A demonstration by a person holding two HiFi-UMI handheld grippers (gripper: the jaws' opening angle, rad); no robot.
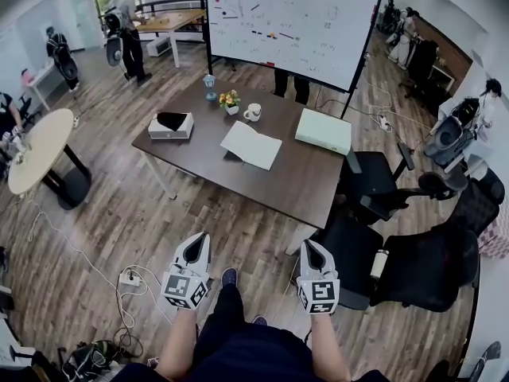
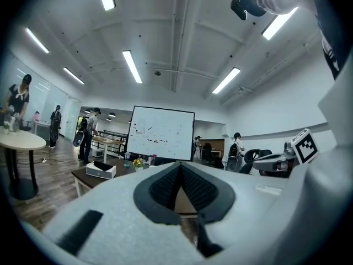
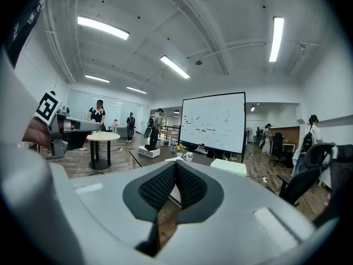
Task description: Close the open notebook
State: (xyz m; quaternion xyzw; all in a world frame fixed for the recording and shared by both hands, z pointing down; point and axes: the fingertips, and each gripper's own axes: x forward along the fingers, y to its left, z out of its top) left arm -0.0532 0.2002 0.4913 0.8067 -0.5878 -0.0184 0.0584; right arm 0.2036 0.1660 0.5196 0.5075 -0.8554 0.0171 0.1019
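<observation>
The open notebook (image 1: 251, 145) lies flat, its white pages up, near the middle of the dark brown table (image 1: 199, 153) in the head view. My left gripper (image 1: 200, 237) and right gripper (image 1: 308, 245) hang side by side over the wooden floor, well short of the table's near edge. Both point toward the table. In the left gripper view the left gripper (image 2: 180, 164) has its dark pads pressed together with nothing in them. The right gripper (image 3: 175, 163) looks the same in its own view: shut and empty.
On the table also stand a white box (image 1: 171, 126), a flower pot (image 1: 230, 99), a white mug (image 1: 253, 112) and a pale green closed book (image 1: 324, 130). A whiteboard (image 1: 294, 22) stands behind. Black office chairs (image 1: 382, 185) crowd the right; cables and a power strip (image 1: 127, 277) lie at the left.
</observation>
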